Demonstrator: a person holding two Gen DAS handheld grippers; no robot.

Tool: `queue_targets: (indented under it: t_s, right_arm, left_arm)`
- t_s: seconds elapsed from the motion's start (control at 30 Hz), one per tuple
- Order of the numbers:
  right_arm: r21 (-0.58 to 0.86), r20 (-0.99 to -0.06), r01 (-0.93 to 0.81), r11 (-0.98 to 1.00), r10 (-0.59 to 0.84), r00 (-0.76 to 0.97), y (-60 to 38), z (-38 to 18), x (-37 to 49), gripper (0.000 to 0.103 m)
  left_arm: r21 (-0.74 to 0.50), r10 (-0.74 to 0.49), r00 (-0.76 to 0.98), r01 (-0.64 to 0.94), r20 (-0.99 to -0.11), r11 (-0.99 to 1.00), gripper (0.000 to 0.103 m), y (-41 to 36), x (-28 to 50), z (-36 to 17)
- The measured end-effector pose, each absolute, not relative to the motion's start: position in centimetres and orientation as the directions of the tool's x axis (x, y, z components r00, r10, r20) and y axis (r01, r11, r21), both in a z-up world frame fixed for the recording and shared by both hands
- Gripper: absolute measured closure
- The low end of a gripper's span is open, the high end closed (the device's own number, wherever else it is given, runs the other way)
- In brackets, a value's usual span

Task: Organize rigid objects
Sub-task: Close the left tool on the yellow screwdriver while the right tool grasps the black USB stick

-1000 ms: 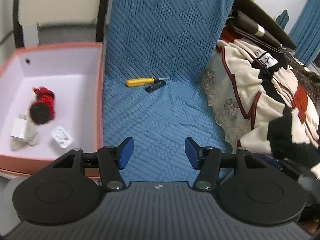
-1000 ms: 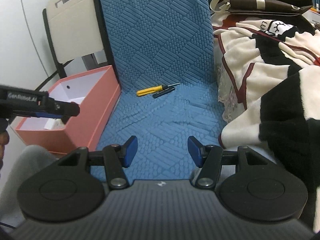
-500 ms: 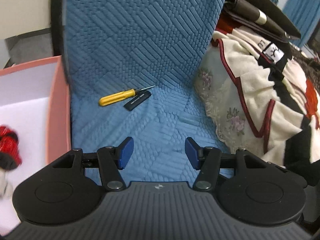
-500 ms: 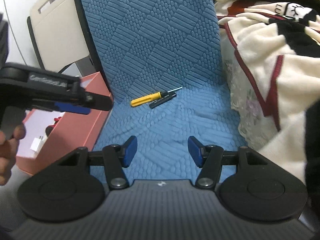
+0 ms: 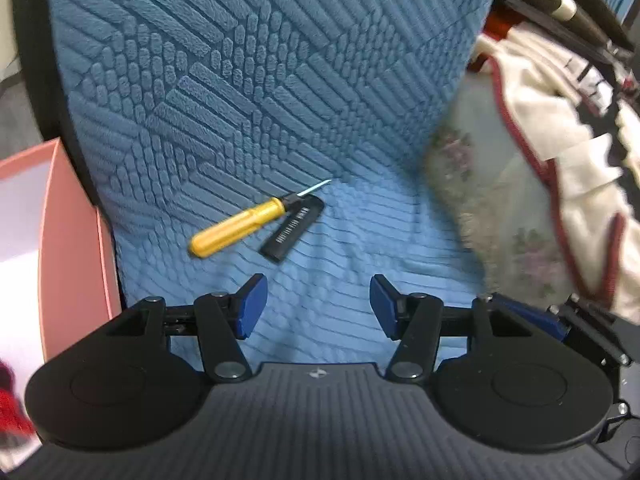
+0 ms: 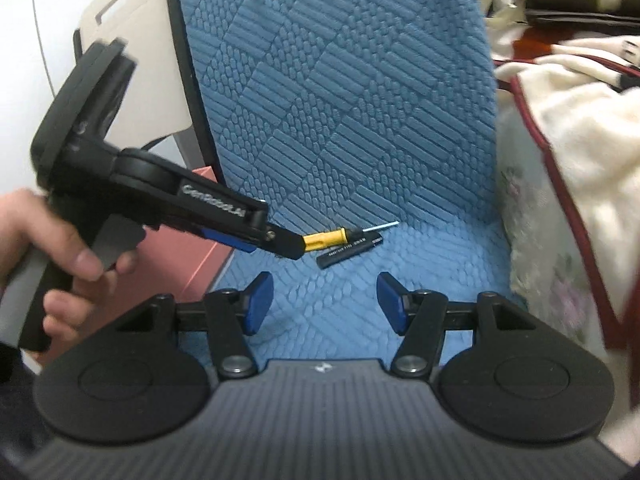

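Note:
A yellow-handled screwdriver and a small black bar with white lettering lie side by side on the blue quilted seat cover. My left gripper is open and empty, just short of them. In the right wrist view the left gripper reaches in from the left and hides the handle end of the screwdriver; the black bar lies beside it. My right gripper is open and empty, a little behind the black bar.
A pink open box stands left of the seat, with a red item inside. A cream, red and black blanket is piled on the right. A beige chair back stands behind the box.
Both grippers have moved forward toward the screwdriver and black bar. The left gripper has swung right, away from the pink box, and now reaches the screwdriver handle in the right wrist view.

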State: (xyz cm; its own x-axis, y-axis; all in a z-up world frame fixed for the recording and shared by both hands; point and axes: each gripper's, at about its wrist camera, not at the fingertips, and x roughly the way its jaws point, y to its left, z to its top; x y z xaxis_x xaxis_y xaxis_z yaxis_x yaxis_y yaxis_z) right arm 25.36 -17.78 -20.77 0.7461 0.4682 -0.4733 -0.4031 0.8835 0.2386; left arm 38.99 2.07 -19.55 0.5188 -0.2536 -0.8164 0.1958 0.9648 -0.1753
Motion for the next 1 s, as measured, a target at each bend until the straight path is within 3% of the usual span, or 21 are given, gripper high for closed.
queue_targets:
  t_s: [0.2,0.33,0.37,0.8,0.93,1.0]
  right_arm:
    - [0.181,-0.505,-0.480,0.858,0.500,0.703,-15.4,-21.9,29.8,0.042]
    - [0.162,-0.537,-0.508,0.846,0.508,0.674,-14.4,-23.1,32.3,0.020]
    - [0.158,-0.543,-0.517,0.841,0.512,0.666,-14.2,-23.4,33.0,0.019]
    - [0.055,-0.583,-0.606,0.793,0.518,0.625,-10.6,-26.6,39.3,0.019]
    - [0.038,-0.602,-0.611,0.791,0.506,0.618,-10.5,-27.4,40.8,0.018]
    - [0.043,-0.613,-0.611,0.790,0.504,0.609,-10.6,-27.8,41.7,0.018]
  left_arm:
    - [-0.124,-0.224,0.488,0.228,-0.843,0.966,0.040,2.4,43.1,-20.0]
    - [-0.103,-0.208,0.470,0.239,-0.858,0.966,0.041,2.9,45.7,-20.7]
    - [-0.105,-0.211,0.463,0.244,-0.861,0.964,0.041,3.1,46.3,-20.9]
    - [-0.121,-0.214,0.408,0.241,-0.888,0.963,0.043,5.3,50.3,-24.2]
    - [-0.171,-0.257,0.401,0.239,-0.879,0.956,0.059,5.9,50.3,-24.8]
    - [-0.200,-0.280,0.398,0.231,-0.874,0.952,0.059,6.2,50.4,-24.8]
